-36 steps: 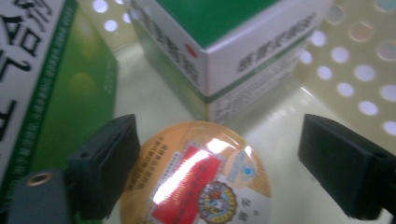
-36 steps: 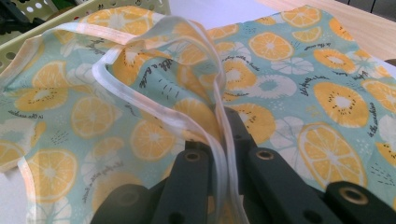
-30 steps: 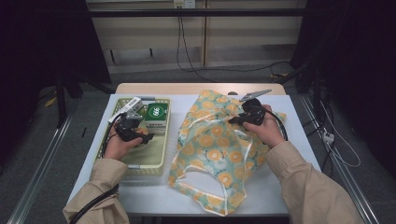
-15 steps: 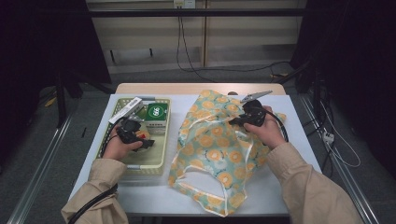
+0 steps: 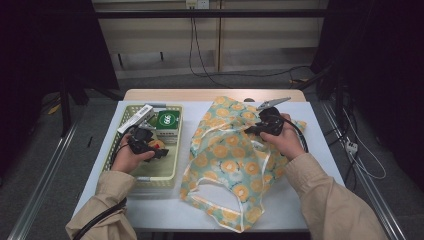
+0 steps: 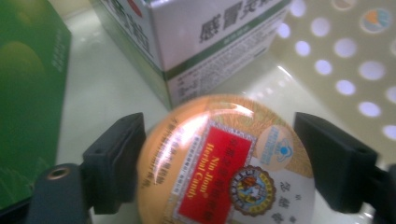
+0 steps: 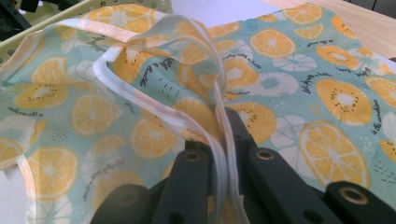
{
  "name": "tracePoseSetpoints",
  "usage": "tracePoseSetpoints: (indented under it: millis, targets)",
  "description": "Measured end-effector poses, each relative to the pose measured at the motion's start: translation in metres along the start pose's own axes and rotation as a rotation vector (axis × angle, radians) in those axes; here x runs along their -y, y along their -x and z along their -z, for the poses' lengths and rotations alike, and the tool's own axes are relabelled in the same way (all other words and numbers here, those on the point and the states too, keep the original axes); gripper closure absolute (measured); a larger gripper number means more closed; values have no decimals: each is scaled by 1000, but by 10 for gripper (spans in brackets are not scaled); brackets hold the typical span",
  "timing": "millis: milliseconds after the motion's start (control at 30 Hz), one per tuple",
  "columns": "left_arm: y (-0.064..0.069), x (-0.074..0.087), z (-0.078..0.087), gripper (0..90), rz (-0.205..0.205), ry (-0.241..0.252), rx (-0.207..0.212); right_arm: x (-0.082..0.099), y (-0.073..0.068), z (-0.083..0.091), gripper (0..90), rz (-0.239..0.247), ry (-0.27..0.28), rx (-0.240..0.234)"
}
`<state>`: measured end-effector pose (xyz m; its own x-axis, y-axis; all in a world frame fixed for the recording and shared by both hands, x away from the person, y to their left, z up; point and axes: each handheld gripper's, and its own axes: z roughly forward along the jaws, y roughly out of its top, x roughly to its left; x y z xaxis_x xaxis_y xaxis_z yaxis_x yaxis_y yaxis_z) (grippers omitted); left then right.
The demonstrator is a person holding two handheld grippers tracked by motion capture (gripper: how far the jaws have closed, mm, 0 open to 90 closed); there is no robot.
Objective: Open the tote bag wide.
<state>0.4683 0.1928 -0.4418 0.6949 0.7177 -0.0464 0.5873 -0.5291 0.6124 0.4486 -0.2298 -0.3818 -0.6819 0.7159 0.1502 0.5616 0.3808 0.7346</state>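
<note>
A white-topped table (image 5: 320, 165) with a bare wooden strip along its 12 o'clock edge carries two things. A pale green perforated basket (image 5: 167, 172) sits toward 9 o'clock, and a fruit-print cloth bag (image 5: 225, 160) lies spread from the centre toward 3 o'clock

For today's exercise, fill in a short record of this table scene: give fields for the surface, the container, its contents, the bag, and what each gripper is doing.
Surface: white table
Container: pale green perforated basket, left of the bag
Contents: round candy tin, white medicine box, green box
Bag: fruit-print cloth bag, lying crumpled on the table
Left gripper: jaws either side of the tin, just been opening; the right pad stands clear of it
Right gripper: shut on the bag's white-edged rim
</note>
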Motion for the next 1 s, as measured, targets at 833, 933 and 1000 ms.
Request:
tracePoseSetpoints:
  millis: [833,933,1000]
  targets:
    - [1,-7,23,205,22,-17,-14,0,2,2,889,-7,9,1]
    - [2,-14,32,205,17,4,-13,0,1,1,889,-6,9,-2]
    - [4,-19,38,205,9,7,-3,0,1,1,889,-4,7,-2]
